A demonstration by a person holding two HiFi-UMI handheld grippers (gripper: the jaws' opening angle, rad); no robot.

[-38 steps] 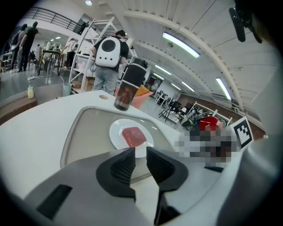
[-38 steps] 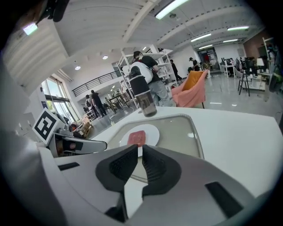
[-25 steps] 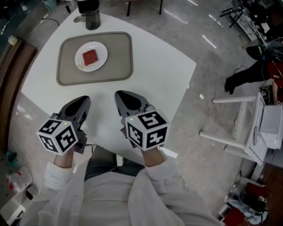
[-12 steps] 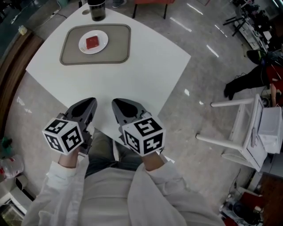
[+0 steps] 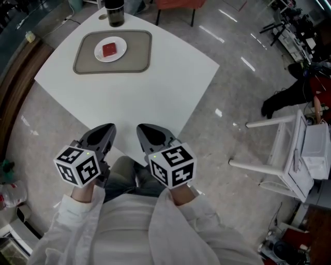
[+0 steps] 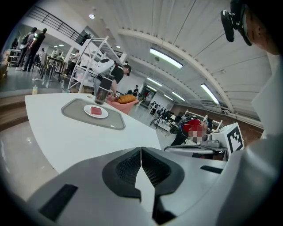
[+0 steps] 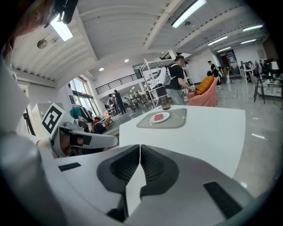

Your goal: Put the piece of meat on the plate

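A red piece of meat (image 5: 108, 49) lies on a white plate (image 5: 118, 54), which stands on a grey tray (image 5: 137, 57) at the far side of the white table (image 5: 155, 88). Both gripper views show the same plate with the meat (image 6: 95, 110) (image 7: 160, 117) far ahead. My left gripper (image 5: 106, 132) and right gripper (image 5: 146, 133) hang side by side off the table's near edge, over my lap. Both are shut, jaw tips touching, with nothing between them (image 6: 141, 152) (image 7: 139, 150).
A dark cup (image 5: 114, 13) stands just beyond the tray. A white rack (image 5: 289, 155) lies on the floor at the right. A red chair (image 5: 176, 4) is behind the table. People stand far off in the hall.
Both grippers have drawn back from the table toward my body, and the tray with the plate now sits farther away. Both have stayed shut.
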